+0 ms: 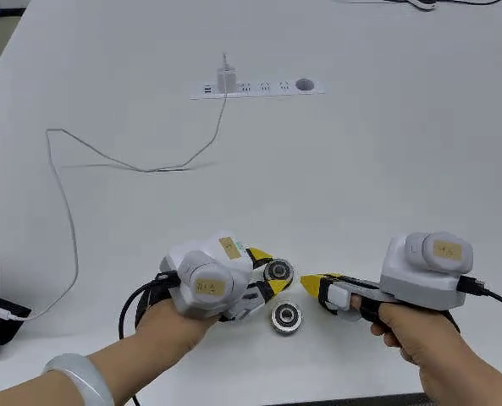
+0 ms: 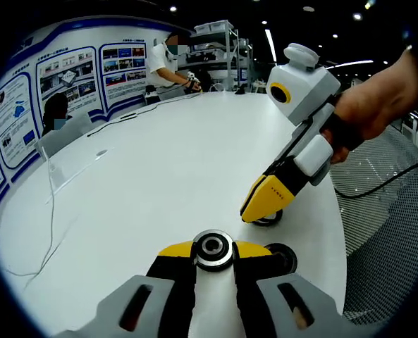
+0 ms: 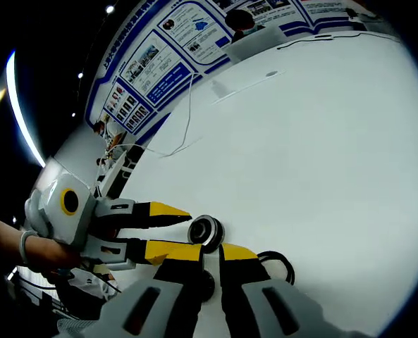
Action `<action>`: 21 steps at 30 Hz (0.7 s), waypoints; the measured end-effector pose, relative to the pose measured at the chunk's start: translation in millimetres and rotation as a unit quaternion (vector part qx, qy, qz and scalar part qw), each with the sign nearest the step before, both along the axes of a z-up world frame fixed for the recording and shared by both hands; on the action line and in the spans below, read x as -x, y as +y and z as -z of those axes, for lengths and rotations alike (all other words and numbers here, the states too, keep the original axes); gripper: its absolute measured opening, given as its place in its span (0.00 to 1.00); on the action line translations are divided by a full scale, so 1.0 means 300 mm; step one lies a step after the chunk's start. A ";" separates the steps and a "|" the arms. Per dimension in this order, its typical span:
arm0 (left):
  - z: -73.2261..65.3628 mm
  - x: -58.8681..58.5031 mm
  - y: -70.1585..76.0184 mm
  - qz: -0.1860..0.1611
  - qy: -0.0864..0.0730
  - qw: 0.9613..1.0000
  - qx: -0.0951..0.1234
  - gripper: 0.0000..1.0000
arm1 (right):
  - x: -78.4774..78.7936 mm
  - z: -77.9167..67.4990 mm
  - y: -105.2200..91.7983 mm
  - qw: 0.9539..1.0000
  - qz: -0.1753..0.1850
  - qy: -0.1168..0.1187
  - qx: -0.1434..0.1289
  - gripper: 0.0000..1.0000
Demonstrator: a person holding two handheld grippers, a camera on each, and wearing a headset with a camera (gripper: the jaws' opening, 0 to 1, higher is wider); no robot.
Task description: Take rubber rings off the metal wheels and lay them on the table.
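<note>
**Left hand (image 1: 170,326) clamps a wheel in its tool**

Left tool (image 1: 270,271) grips one metal wheel (image 1: 278,271) between its yellow jaws, low over the white worktop (image 1: 361,169). A second wheel (image 1: 286,317) lies flat just beside it. Right tool (image 1: 308,285), jaws drawn nearly together, sets its tips at a black rubber ring (image 2: 271,221) on the worktop.

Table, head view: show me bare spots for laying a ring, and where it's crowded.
Free: the wide table stretch between the power strip and the two metal wheels, right of the white cable. Crowded: around those wheels, between the left hand-held gripper and right hand-held gripper.
</note>
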State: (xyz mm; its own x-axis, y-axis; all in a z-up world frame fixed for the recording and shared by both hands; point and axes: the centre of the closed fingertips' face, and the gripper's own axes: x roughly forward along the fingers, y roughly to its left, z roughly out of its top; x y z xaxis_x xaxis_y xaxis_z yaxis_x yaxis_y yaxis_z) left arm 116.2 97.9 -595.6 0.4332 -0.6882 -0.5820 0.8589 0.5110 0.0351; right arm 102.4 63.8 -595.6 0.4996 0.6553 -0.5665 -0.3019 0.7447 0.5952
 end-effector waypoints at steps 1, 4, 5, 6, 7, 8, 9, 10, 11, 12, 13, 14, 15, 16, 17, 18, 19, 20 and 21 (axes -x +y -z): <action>0.004 0.000 -0.002 0.001 0.001 1.000 -0.003 0.21 | 0.000 0.000 0.000 1.000 0.001 0.001 -0.001 0.10; 0.013 -0.002 -0.003 0.004 0.003 1.000 -0.008 0.19 | 0.000 0.003 0.000 1.000 0.002 0.002 -0.002 0.10; 0.015 -0.002 -0.004 0.004 0.004 1.000 -0.010 0.18 | -0.001 0.004 0.000 1.000 0.003 0.002 -0.002 0.10; 0.019 -0.005 -0.004 0.004 0.005 1.000 -0.014 0.18 | -0.002 0.006 -0.001 1.000 0.003 0.003 -0.002 0.10; 0.022 -0.006 -0.004 0.005 0.006 1.000 -0.015 0.18 | -0.002 0.006 -0.001 1.000 0.004 0.003 -0.003 0.10; 0.019 -0.008 -0.008 0.004 0.007 1.000 -0.012 0.18 | -0.003 0.006 -0.001 1.000 0.005 0.004 -0.004 0.10; 0.019 -0.010 -0.011 0.005 0.007 1.000 -0.013 0.17 | -0.005 0.008 -0.001 1.000 0.006 0.004 -0.005 0.10; 0.019 -0.010 -0.012 0.006 0.006 1.000 -0.014 0.17 | -0.006 0.009 -0.001 1.000 0.007 0.005 -0.006 0.10; 0.018 -0.010 -0.013 0.007 0.008 1.000 -0.014 0.16 | -0.006 0.010 0.000 1.000 0.008 0.006 -0.007 0.10; 0.019 -0.011 -0.012 0.007 0.008 1.000 -0.015 0.16 | -0.007 0.010 0.001 1.000 0.009 0.007 -0.009 0.10; 0.019 -0.012 -0.011 0.007 0.008 1.000 -0.015 0.16 | -0.010 0.013 0.001 1.000 0.012 0.009 -0.012 0.10; 0.019 -0.013 -0.009 0.007 0.008 1.000 -0.016 0.15 | -0.011 0.015 0.002 1.000 0.014 0.012 -0.015 0.10; 0.021 -0.015 -0.006 0.006 0.008 1.000 -0.018 0.14 | -0.014 0.018 0.003 1.000 0.016 0.013 -0.018 0.10; 0.021 -0.014 -0.005 0.006 0.011 1.000 -0.014 0.14 | -0.017 0.022 0.003 0.999 0.019 0.016 -0.021 0.10; 0.021 -0.013 -0.005 0.006 0.012 1.000 -0.014 0.14 | -0.019 0.025 0.005 0.999 0.021 0.020 -0.025 0.10; 0.021 -0.012 -0.005 0.007 0.012 1.000 -0.015 0.14 | -0.021 0.028 0.009 0.999 0.024 0.024 -0.031 0.10; 0.021 -0.013 -0.005 0.007 0.012 1.000 -0.014 0.14 | -0.023 0.032 0.011 0.999 0.025 0.027 -0.033 0.10; 0.021 -0.013 -0.005 0.007 0.013 1.000 -0.014 0.14 | -0.024 0.036 0.013 0.999 0.026 0.029 -0.034 0.10; 0.022 -0.013 -0.004 0.007 0.014 1.000 -0.013 0.14 | -0.024 0.041 0.019 0.998 0.026 0.035 -0.040 0.10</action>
State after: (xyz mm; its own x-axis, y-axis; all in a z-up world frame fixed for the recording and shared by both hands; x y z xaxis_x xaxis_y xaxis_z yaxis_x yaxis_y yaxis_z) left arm 120.0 96.5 -602.3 0.4072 -0.6782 -0.6118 0.8667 0.4983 0.0244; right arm 109.6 69.3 -607.8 0.4956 0.6736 -0.5483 -0.2194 0.7079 0.6714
